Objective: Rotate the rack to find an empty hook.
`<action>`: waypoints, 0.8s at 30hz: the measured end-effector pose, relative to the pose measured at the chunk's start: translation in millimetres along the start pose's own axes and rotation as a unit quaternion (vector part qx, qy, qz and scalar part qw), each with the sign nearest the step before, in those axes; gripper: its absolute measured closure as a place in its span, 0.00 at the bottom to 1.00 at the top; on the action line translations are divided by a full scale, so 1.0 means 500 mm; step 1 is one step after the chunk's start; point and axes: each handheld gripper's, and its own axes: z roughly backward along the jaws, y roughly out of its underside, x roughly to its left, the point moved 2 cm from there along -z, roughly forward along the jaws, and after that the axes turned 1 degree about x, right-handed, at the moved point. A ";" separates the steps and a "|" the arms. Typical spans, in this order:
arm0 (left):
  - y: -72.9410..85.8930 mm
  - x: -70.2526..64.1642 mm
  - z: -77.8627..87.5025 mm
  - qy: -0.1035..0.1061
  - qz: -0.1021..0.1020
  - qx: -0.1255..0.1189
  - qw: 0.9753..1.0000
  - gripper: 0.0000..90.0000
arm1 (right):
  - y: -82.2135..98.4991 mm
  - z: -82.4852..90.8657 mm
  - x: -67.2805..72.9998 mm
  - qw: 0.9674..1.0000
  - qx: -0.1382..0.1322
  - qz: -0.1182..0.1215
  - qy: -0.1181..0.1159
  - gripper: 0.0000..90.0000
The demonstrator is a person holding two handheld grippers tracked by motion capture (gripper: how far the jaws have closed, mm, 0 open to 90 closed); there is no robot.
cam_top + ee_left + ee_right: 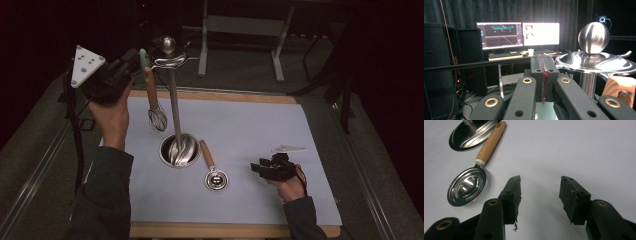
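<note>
R hand-held gripper sits low on the table, near the front right, jaws wide apart w/ nothing between them; in the right gripper view the pads hang over bare white mat.

Just ahead-left of it lies a scoop w/ wooden handle, bowl up, flat on the mat. In the high view the scoop is just right of the stand base, handle end near the base rim, close but can't tell if touching.

Stand: round steel base, thin pole going up, ball top over a hook disc.

L hand-held gripper is held up high at rear left, level w/ the stand top, jaws closed tight together. In the high view a pale green loop shows at its tips; the whisk hangs below that, wooden grip up, wire head down, just left of the pole, clear of the table. Can't tell if the loop is pinched in the jaws or already on a hook. Left gripper view: whisk's wooden end just right of the jaws, under the disc rim.

Far back: two lit monitors on a desk.
</note>
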 end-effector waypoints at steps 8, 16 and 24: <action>0.011 0.015 0.022 0.000 0.005 0.001 1.000 0.99 | 0.001 -0.003 -0.001 1.000 0.004 0.001 -0.001 0.57; 0.071 0.014 0.049 0.005 0.006 0.025 1.000 0.98 | -0.005 -0.007 0.012 1.000 0.006 0.006 -0.006 0.57; 0.125 0.023 0.058 0.005 -0.012 0.074 0.997 0.96 | -0.011 -0.009 0.017 1.000 0.009 0.017 -0.005 0.57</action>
